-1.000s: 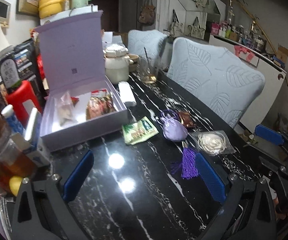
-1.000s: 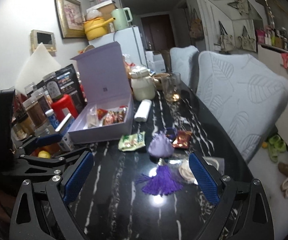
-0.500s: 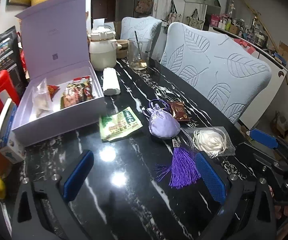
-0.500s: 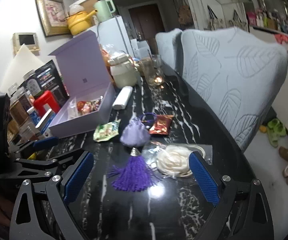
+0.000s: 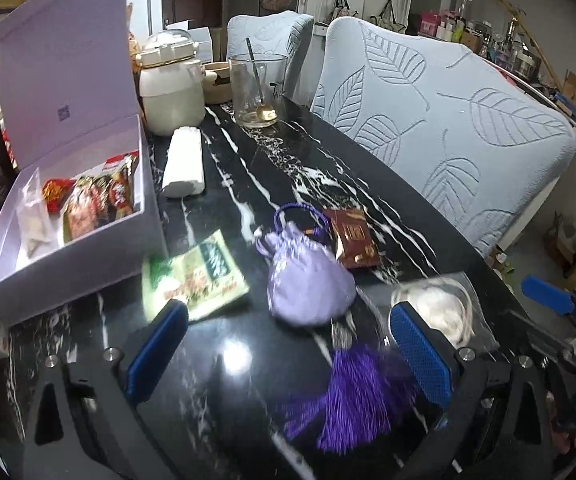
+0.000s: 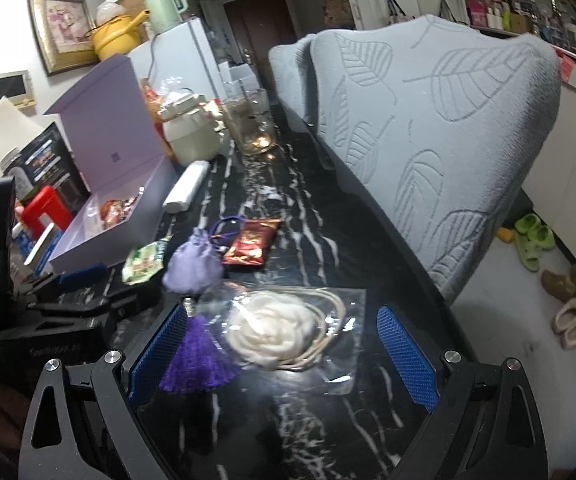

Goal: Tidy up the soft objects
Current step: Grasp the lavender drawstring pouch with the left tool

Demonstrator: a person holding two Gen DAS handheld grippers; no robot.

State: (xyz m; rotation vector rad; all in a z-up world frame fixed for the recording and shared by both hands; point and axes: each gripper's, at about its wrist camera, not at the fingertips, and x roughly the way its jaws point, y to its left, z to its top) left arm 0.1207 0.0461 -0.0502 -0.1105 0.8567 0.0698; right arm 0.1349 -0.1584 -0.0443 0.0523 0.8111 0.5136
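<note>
left hand-held gripper (image 5: 288,354): jaws apart, holding nothing | lilac pouch (image 5: 307,288) on black table (image 5: 248,184) | purple tassel (image 5: 355,396) between pads

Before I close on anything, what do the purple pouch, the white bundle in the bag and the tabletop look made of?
Purple pouch: woven fabric with a satin sheen, gathered at a cord, with a thread tassel. White bundle: looks like soft fibre or wool, matte and fluffy, sealed in a clear glossy plastic bag. Tabletop: polished black stone or a stone-look surface, white-veined, mirroring lights.
</note>
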